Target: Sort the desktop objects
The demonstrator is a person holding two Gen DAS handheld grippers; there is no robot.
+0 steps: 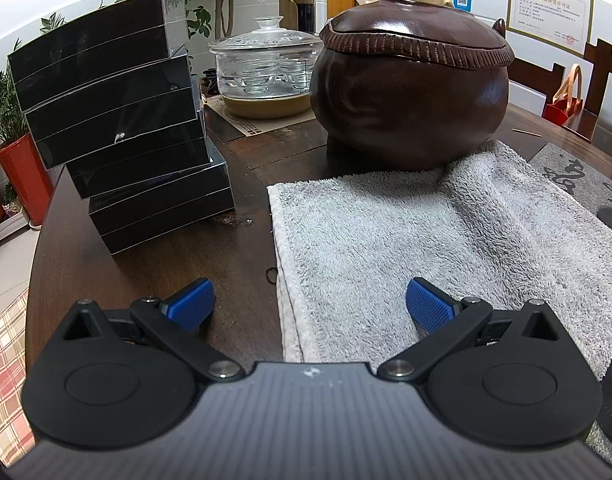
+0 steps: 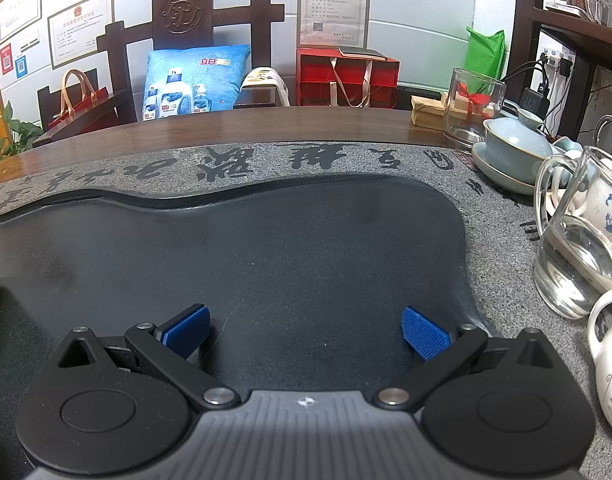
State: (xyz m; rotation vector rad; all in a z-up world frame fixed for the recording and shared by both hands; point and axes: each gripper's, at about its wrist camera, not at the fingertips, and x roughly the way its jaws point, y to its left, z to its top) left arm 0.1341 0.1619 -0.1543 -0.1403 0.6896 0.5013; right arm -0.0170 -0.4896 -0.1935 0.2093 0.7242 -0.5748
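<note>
While nothing is being carried yet, the left tool [image 1: 309, 304] is hovering spread wide over the grey towel [image 1: 425, 248] beside the black boxes [image 1: 118, 128] on the desk [image 1: 158, 276]; the right tool [image 2: 304, 330], equally released, is waiting above the stone tea tray [image 2: 266, 256], with glassware [image 2: 573, 256] near.

white teapot [image 2: 611, 364] cut off at right edge; towel [image 1: 425, 248] near end hidden behind gripper body.

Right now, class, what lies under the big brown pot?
The brown lidded pot stands on the dark wooden table, its front edge meeting the grey towel. Whether the towel runs beneath it is hidden.
</note>
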